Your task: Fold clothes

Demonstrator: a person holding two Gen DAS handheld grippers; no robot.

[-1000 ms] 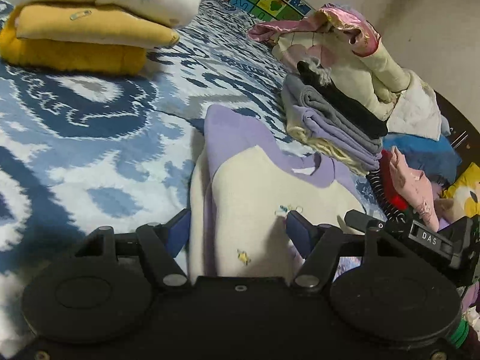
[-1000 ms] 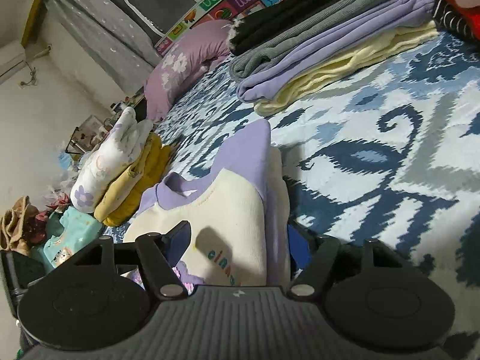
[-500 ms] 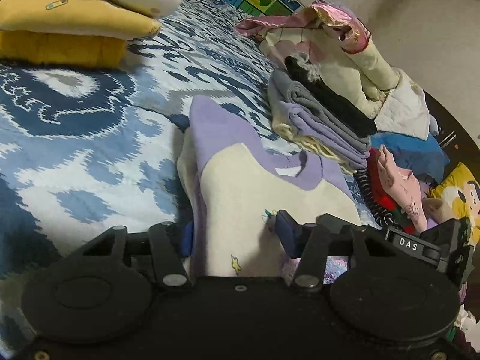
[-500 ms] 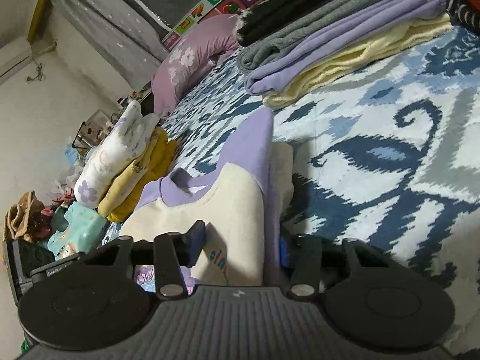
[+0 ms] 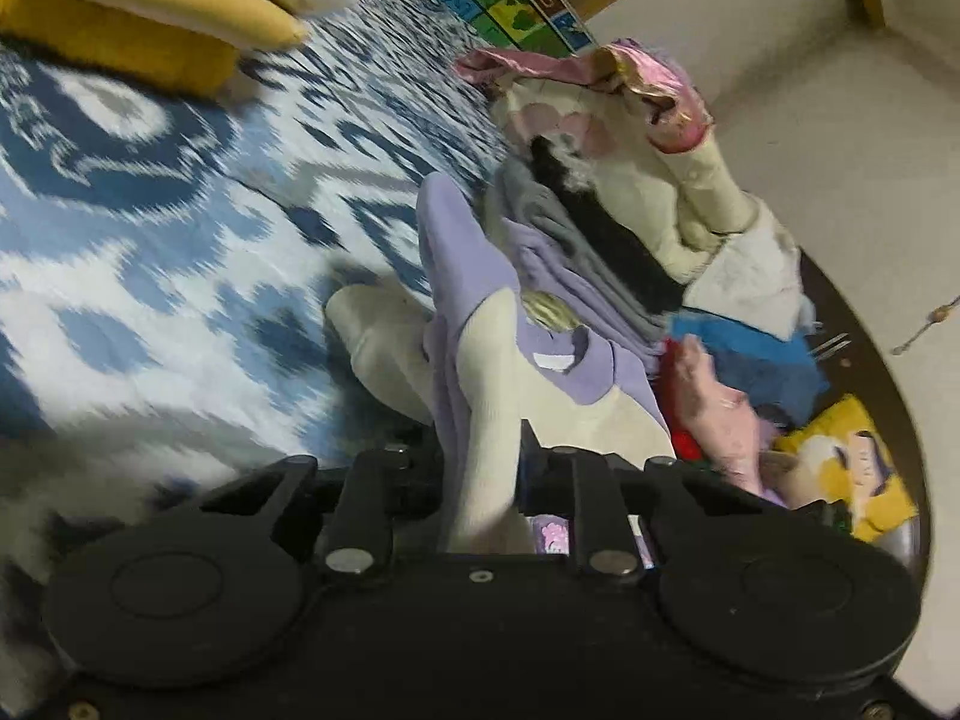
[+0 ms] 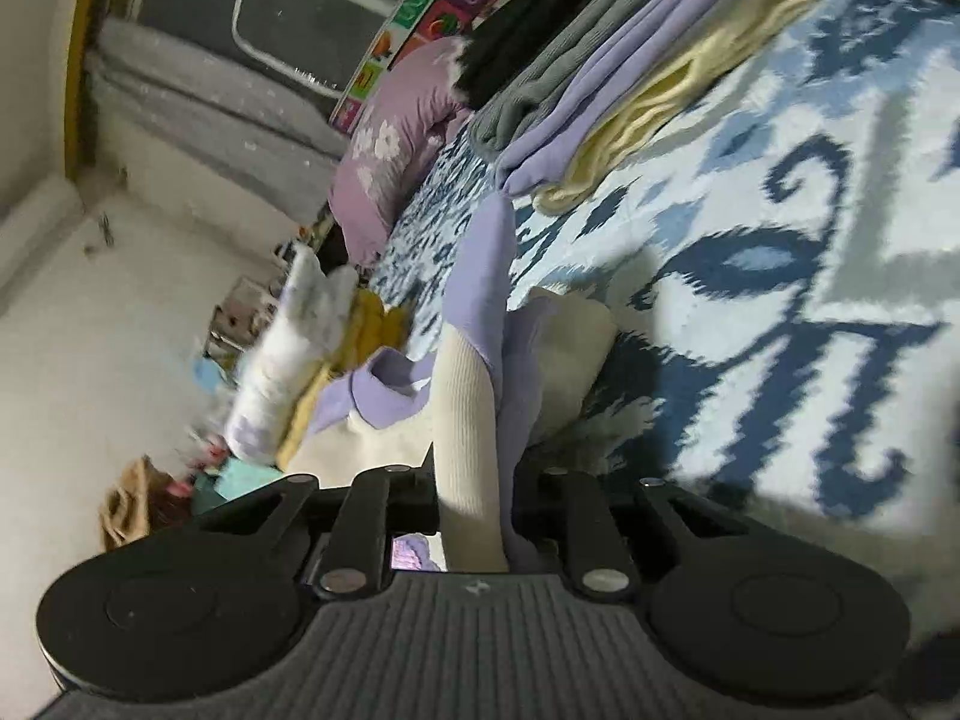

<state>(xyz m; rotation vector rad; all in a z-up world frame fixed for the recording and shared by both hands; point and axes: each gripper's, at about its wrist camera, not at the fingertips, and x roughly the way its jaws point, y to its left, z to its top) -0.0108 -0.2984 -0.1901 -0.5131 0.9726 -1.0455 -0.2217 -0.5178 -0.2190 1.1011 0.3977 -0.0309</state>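
The left hand-held gripper [image 5: 480,468] has just closed its jaws and pinches the hem of the lavender-and-cream sweatshirt [image 5: 480,324], bunched and partly raised off the blue patterned bed [image 5: 150,228]. The right hand-held gripper [image 6: 471,480] has likewise closed on the same hem. A folded stack [image 6: 630,84] lies toward the bed's far edge.

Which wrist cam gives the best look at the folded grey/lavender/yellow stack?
Right wrist view. The folded stack fills the upper frame, its black, grey, lavender and pale yellow layers all separable on the patterned bedspread. In the left wrist view the stack is smaller, blurred, and partly hidden behind the lifted lavender-and-cream sweater.
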